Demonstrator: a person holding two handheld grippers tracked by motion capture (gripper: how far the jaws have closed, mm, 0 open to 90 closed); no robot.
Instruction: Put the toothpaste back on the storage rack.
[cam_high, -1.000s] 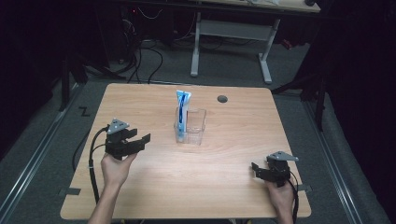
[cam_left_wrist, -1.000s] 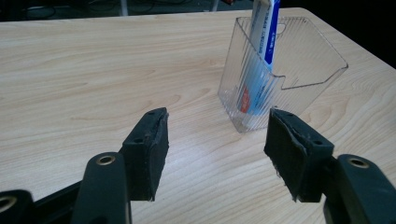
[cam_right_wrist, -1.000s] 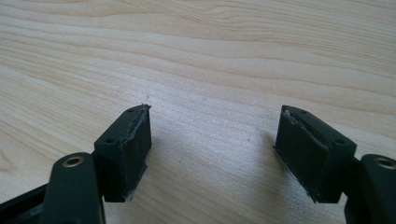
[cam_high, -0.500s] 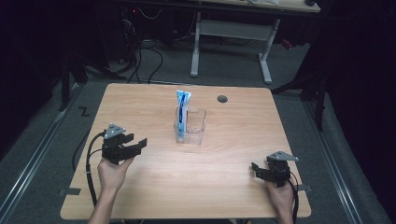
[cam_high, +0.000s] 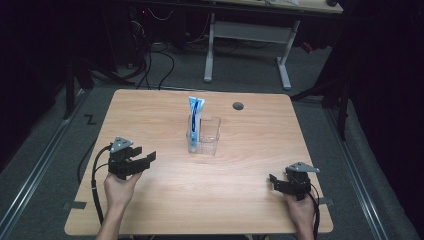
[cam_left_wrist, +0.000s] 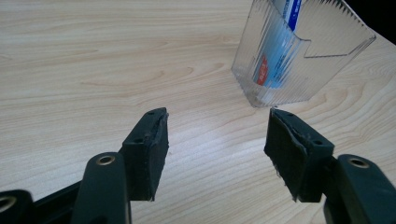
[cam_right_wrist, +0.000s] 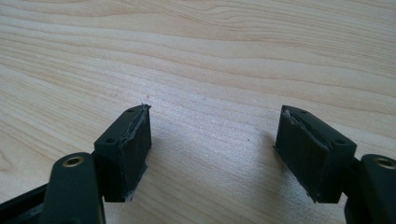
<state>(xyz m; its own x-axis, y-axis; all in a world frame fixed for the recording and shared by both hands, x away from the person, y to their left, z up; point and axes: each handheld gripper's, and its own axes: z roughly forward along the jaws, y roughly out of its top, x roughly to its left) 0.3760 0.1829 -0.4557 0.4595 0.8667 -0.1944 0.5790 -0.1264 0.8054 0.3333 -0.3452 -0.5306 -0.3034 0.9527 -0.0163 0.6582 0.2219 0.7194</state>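
Observation:
A clear ribbed plastic holder (cam_high: 204, 135) stands near the middle of the wooden table (cam_high: 250, 200). A blue and white toothpaste tube (cam_high: 195, 116) stands upright in it, poking out the top. In the left gripper view the holder (cam_left_wrist: 299, 51) sits ahead and to the right, with the tube (cam_left_wrist: 275, 60) seen through its wall. My left gripper (cam_high: 145, 161) is at the table's left, open and holding nothing, its jaws turned toward the holder. Both jaws of that gripper (cam_left_wrist: 217, 135) stand wide apart over bare wood. My right gripper (cam_high: 275, 181) rests at the front right, open and holding nothing (cam_right_wrist: 212, 140).
A round cable hole (cam_high: 238, 106) lies in the table top behind the holder. Beyond the far edge stands a desk frame (cam_high: 250, 35) on grey floor. Cables (cam_high: 95, 185) trail from the left gripper over the table's left front edge.
My left hand and gripper drew back slightly toward the table's near left. The right gripper, the holder and the tube stayed where they were.

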